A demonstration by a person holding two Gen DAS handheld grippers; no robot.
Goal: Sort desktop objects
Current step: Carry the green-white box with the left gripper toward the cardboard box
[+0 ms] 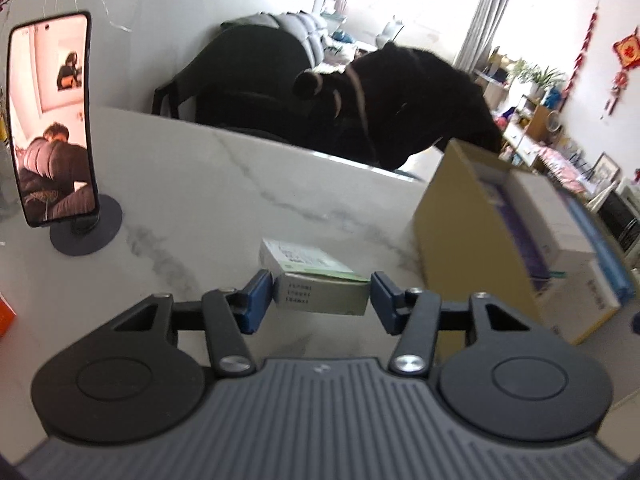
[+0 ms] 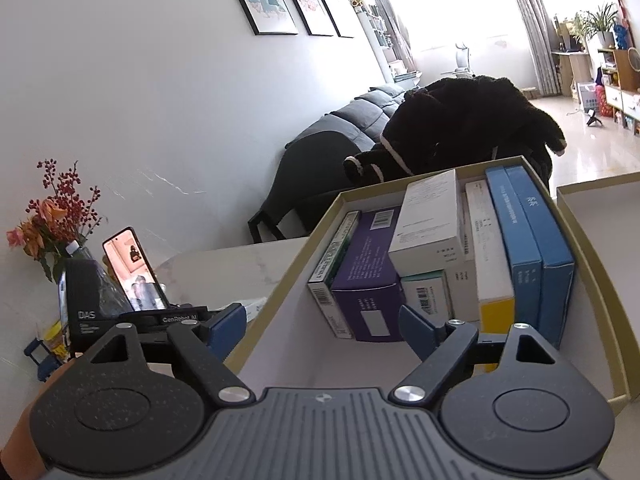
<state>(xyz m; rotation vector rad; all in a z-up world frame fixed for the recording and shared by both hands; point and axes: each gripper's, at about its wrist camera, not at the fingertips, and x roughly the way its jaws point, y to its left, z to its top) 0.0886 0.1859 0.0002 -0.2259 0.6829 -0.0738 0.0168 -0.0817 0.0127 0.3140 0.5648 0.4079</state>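
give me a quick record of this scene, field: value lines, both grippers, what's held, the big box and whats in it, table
left gripper: shut on the small green-and-white box, held clear of the table
right gripper: open, empty, straddling the near wall of the cardboard box
cardboard box contents: purple box, white box, two blue boxes and others, packed upright
free room in box: left part, beside the purple box
table: white marble
also on table: phone on stand, flowers
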